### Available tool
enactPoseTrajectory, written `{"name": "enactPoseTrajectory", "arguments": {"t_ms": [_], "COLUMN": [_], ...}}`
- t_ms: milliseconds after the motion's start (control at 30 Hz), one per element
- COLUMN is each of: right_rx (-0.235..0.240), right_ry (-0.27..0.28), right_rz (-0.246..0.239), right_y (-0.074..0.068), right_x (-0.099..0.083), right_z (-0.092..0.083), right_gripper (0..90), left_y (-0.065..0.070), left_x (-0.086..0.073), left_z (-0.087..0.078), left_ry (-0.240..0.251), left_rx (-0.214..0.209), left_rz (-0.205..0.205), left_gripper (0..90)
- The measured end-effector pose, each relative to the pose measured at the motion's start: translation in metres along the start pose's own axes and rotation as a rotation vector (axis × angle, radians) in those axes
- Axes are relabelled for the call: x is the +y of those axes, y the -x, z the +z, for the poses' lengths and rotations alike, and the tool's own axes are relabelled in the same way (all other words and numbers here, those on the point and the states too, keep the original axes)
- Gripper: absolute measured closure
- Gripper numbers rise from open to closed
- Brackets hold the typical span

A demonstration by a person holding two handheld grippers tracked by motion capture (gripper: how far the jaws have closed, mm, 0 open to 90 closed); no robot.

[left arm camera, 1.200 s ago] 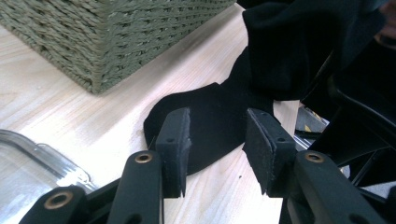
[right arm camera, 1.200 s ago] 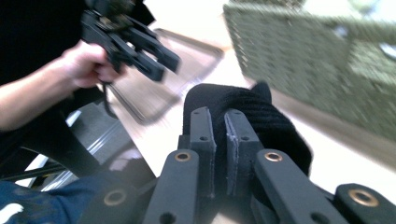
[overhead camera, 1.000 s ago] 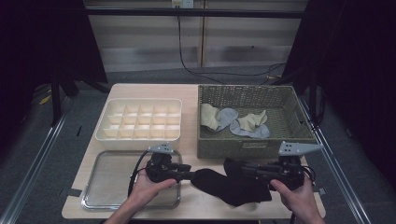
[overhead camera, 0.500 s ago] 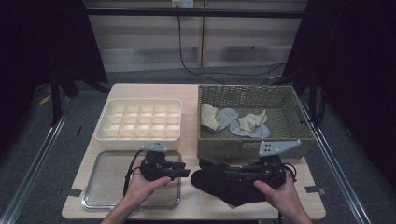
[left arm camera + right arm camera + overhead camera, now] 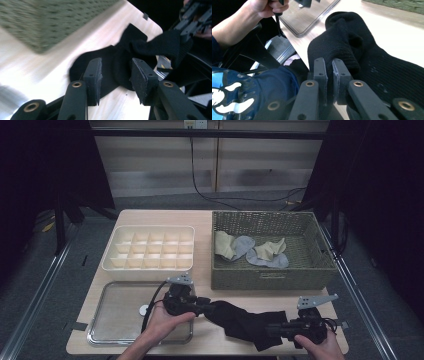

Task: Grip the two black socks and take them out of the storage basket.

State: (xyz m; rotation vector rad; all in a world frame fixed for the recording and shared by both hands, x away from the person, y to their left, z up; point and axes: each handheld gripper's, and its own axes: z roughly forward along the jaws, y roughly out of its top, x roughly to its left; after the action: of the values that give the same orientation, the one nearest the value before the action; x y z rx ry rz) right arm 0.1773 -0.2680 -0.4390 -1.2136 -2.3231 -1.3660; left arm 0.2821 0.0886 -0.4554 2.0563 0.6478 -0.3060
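Table's wicker basket: pale socks.

The black sock between the two grippers is matt ribbed knit cloth, soft and slightly fuzzy. The right gripper has matt black plastic jaws with brass-coloured rivets, and the left gripper looks the same, its pads rough at the edges. The worktop under them is pale, smooth wood with a light sheen. Beside the left gripper lies a glossy metal tray; beyond stand a woven wicker basket and a smooth cream plastic organiser.
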Motion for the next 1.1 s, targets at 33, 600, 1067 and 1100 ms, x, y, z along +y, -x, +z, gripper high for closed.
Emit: {"name": "enactPoseTrajectory", "arguments": {"t_ms": [33,600,1067,1100], "right_rx": [-0.003,0.006,0.000,0.002], "right_ry": [-0.001,0.048,0.075,0.076], "right_rz": [-0.002,0.007,-0.016,-0.023], "right_y": [0.000,0.011,0.006,0.006], "right_x": [0.000,0.000,0.008,0.010], "right_z": [-0.001,0.001,-0.012,-0.013], "right_gripper": [83.7,83.6,83.6,83.6], "left_y": [0.001,-0.005,-0.002,-0.003], "left_x": [0.001,0.000,0.008,0.011], "left_z": [0.005,0.068,0.047,0.038], "left_ry": [-0.012,-0.127,-0.073,-0.042], "left_rx": [-0.004,-0.038,-0.039,-0.015], "left_rz": [-0.001,-0.018,0.001,0.009], "left_gripper": [60.8,62.3,87.5,87.5]}}
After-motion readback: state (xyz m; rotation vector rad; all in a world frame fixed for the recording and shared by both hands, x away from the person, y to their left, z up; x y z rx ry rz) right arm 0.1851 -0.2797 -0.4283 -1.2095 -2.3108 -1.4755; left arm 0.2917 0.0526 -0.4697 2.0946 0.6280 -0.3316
